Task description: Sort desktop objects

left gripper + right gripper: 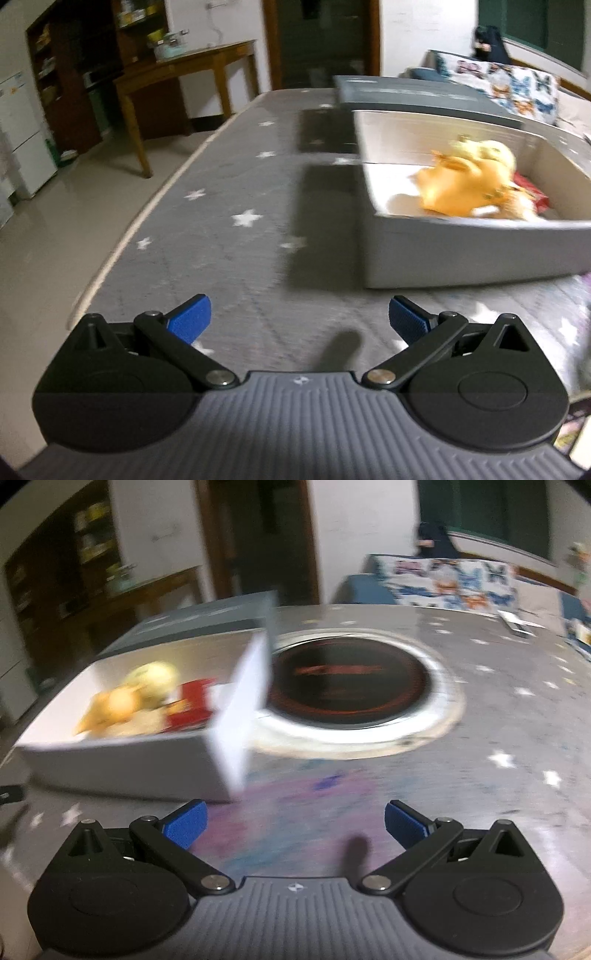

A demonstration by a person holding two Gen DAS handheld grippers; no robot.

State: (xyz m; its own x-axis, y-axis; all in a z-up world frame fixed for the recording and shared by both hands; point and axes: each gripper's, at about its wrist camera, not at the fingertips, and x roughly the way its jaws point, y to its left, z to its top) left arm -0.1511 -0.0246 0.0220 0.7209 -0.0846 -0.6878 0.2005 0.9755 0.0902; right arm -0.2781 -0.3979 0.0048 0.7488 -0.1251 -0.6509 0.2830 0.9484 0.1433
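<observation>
A white open box (461,254) stands on the grey star-patterned table (229,229), ahead and to the right of my left gripper (299,320). Inside lie a yellow plush toy (469,177) and a red packet (532,190). My left gripper is open and holds nothing. In the right wrist view the same box (122,764) sits ahead to the left, with the plush (129,698) and the red packet (192,705) in it. My right gripper (295,825) is open over a blurred purple patch (295,805) on the table, nothing between its fingers.
A round black induction cooktop (351,686) is set in the table to the right of the box. A dark grey lid (399,92) lies behind the box. A wooden side table (184,70) and shelves stand at far left; a butterfly-print cushion (517,88) lies beyond.
</observation>
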